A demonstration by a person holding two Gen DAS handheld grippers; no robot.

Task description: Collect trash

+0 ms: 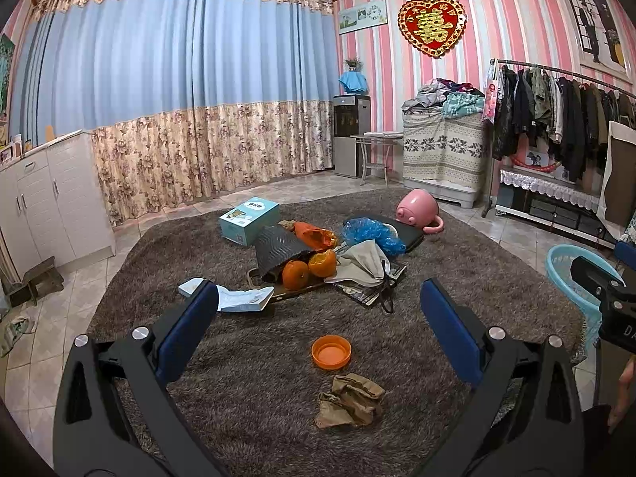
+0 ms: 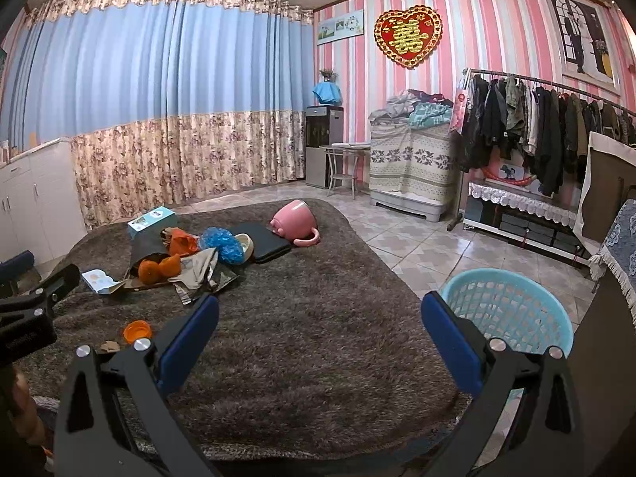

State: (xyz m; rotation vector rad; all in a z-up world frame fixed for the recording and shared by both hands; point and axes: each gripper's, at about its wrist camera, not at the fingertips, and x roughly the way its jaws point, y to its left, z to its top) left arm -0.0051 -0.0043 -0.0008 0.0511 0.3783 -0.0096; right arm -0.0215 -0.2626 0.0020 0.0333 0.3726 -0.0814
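Note:
My left gripper (image 1: pixel 318 302) is open above the brown shaggy rug (image 1: pixel 238 409). Between and just below its blue pads lie an orange plastic lid (image 1: pixel 331 351) and a crumpled brown paper (image 1: pixel 349 399). Farther off sits a pile: two oranges (image 1: pixel 308 268), an orange bag (image 1: pixel 316 234), a blue plastic bag (image 1: pixel 371 232), a grey cloth (image 1: pixel 363 264), a torn light-blue carton (image 1: pixel 242 298). My right gripper (image 2: pixel 320 308) is open over bare rug, holding nothing. A light-blue mesh basket (image 2: pixel 505 306) stands just right of its right finger.
A teal box (image 1: pixel 248 220), a tipped pink cup (image 1: pixel 417 210) and a black flat case (image 1: pixel 409 234) lie at the rug's far side. White cabinets (image 1: pixel 43 194) stand left, a clothes rack (image 1: pixel 556 111) right. Tiled floor (image 2: pixel 417 246) surrounds the rug.

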